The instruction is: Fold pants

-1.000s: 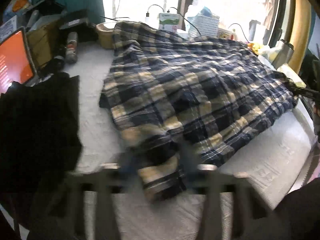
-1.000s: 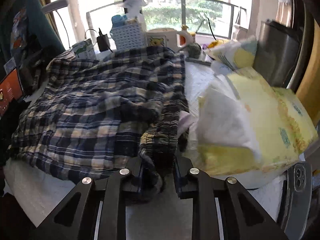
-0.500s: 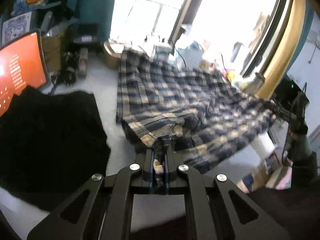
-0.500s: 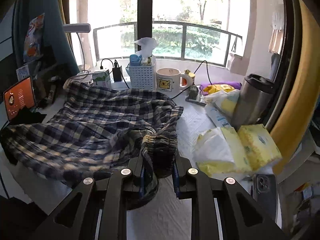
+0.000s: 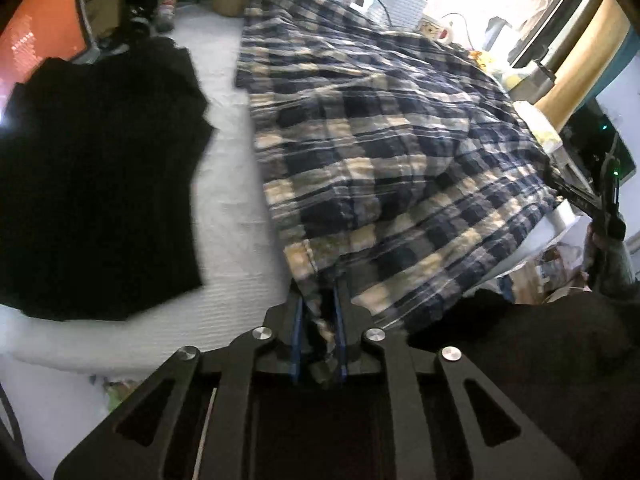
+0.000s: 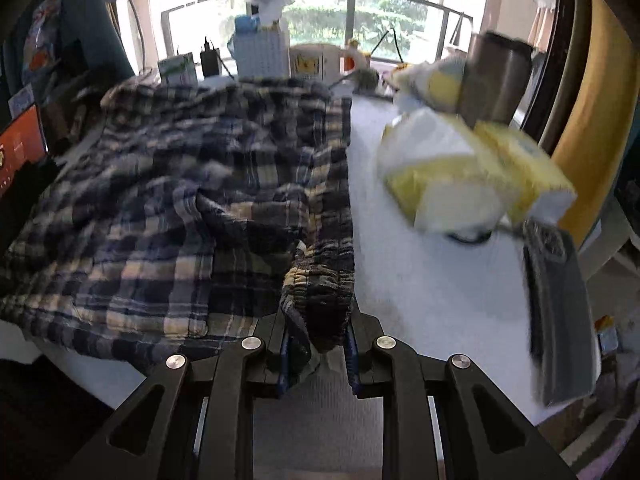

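left gripper [image 5: 318, 332]: we read its jaws as opening, a hem corner of the plaid pants [image 5: 384, 152] still between the pads; right gripper [image 6: 316, 344]: pinching the gathered waistband [image 6: 320, 284]; since a moment ago both ends have been drawn back toward us, so the pants now lie stretched across the white table [image 5: 232, 208] beside a black garment [image 5: 96, 184]; we judge them spread, ready for folding.

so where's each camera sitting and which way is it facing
Left wrist: on the left hand-held gripper, facing down across the plaid pants, cloth between its opening jaws; black cloth beside them.
Right wrist: on the right hand-held gripper, clamped on the waistband, facing the window.
Both show the pants and the white table.
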`<act>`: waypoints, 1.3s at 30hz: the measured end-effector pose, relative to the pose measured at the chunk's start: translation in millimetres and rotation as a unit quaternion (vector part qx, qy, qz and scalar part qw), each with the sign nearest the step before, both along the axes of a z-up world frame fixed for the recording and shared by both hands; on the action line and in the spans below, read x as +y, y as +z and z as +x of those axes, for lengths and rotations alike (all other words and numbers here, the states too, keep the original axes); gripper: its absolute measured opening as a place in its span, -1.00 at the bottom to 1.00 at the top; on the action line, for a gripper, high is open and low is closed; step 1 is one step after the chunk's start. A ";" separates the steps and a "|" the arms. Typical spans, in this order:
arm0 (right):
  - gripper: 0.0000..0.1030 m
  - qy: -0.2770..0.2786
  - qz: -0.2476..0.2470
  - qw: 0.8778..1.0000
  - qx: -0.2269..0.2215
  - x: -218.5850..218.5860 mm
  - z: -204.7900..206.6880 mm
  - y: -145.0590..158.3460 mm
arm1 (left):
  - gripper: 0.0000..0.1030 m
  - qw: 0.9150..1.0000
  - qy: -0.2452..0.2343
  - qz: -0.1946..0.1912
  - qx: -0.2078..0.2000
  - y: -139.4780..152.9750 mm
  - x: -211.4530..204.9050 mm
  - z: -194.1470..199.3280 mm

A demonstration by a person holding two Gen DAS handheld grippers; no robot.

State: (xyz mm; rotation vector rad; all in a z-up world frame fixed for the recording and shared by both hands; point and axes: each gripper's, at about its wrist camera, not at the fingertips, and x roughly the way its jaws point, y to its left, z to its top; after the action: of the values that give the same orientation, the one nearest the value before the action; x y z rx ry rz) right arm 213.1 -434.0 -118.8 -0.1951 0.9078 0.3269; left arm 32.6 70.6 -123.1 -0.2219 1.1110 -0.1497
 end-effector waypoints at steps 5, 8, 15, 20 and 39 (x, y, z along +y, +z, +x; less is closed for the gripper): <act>-0.50 -0.010 0.019 1.000 0.009 -10.2 0.3 -1.8 | -0.18 1.000 0.015 -0.009 -0.019 21.0 37.0 -3.4; -0.34 -0.013 0.019 1.000 0.002 -14.1 -1.3 4.6 | -0.18 0.997 0.042 0.007 -0.060 33.2 50.9 12.5; 0.09 -0.024 0.026 0.999 -0.032 -21.9 3.6 31.4 | -0.18 0.988 0.031 0.008 -0.149 32.2 58.4 100.7; 0.09 -0.016 0.026 0.999 -0.040 -9.1 21.5 40.6 | -0.03 0.994 -0.023 -0.001 -0.110 12.6 39.0 139.4; 0.09 0.007 0.025 1.000 0.003 31.3 71.7 10.9 | -0.90 0.990 0.004 0.081 -0.113 -8.3 30.7 137.7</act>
State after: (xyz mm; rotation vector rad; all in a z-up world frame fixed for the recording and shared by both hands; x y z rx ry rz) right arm 284.8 -402.7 -107.9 -0.1557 0.9032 0.3635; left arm 170.3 101.2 -131.3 -0.0627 0.8915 -0.0753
